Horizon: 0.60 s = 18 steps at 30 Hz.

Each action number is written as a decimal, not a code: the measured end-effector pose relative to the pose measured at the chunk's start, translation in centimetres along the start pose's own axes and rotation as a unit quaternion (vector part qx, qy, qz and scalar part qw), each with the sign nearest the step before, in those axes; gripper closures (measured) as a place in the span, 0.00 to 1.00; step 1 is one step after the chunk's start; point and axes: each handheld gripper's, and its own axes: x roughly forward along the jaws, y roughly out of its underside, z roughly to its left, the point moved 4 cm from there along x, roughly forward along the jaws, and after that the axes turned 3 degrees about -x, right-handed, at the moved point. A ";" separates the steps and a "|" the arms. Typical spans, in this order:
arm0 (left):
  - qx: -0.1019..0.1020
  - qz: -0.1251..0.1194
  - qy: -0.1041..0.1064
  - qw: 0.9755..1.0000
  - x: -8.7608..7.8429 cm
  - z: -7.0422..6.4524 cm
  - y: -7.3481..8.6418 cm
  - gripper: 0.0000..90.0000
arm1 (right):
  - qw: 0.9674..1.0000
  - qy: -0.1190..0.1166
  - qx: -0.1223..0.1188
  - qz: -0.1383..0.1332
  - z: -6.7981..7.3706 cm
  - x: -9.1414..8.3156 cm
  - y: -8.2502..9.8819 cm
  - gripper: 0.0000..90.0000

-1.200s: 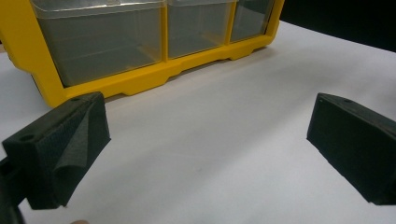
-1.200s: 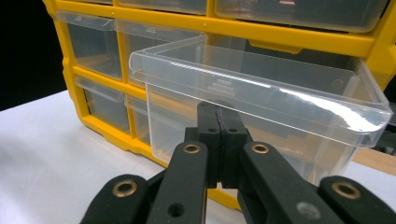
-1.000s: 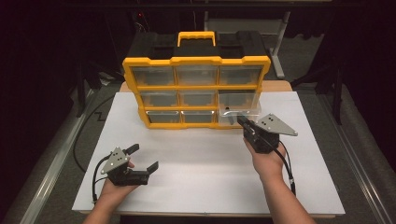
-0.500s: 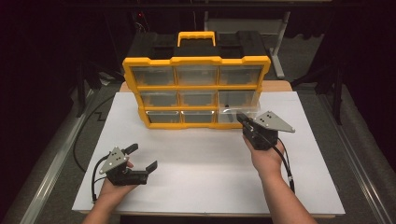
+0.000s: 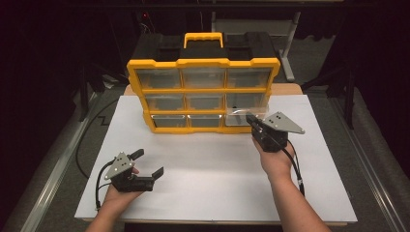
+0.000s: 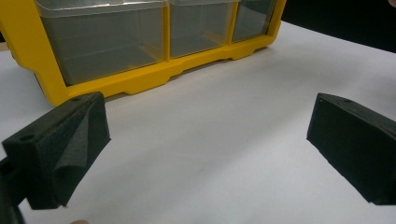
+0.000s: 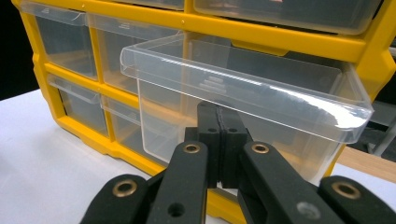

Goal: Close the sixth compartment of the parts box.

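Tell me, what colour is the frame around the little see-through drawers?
Yellow. The organiser's frame is bright yellow, with a black top; it shows best in the high view.

The yellow drawer cabinet [image 5: 203, 87] blocks the table [image 5: 212, 164] at twelve o'clock, spanning most of its far edge. Its bottom-right clear drawer [image 5: 244, 116] juts forward, and the right gripper [image 5: 252, 121], fingers pressed together, sits right beneath that drawer's lip. From three round to nine o'clock the white surface lies open. The left gripper [image 5: 147, 164], fingers spread wide, occupies seven o'clock, well apart from the cabinet.
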 end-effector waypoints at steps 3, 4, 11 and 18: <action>-0.001 -0.002 0.000 1.000 -0.1 0.1 0.0 0.00 | 1.000 0.002 -0.003 0.000 0.0 0.2 -0.1 1.00; -0.002 -0.003 -0.001 1.000 -0.1 0.1 0.0 0.00 | 1.000 0.003 -0.003 0.000 0.0 0.3 -0.1 1.00; -0.002 -0.003 0.000 1.000 -0.1 0.1 -0.1 0.00 | 1.000 0.008 -0.005 0.003 -0.4 0.8 -0.4 1.00; -0.003 -0.003 0.000 1.000 -0.1 0.1 0.0 0.00 | 1.000 0.012 -0.004 0.004 -0.7 1.4 -0.5 1.00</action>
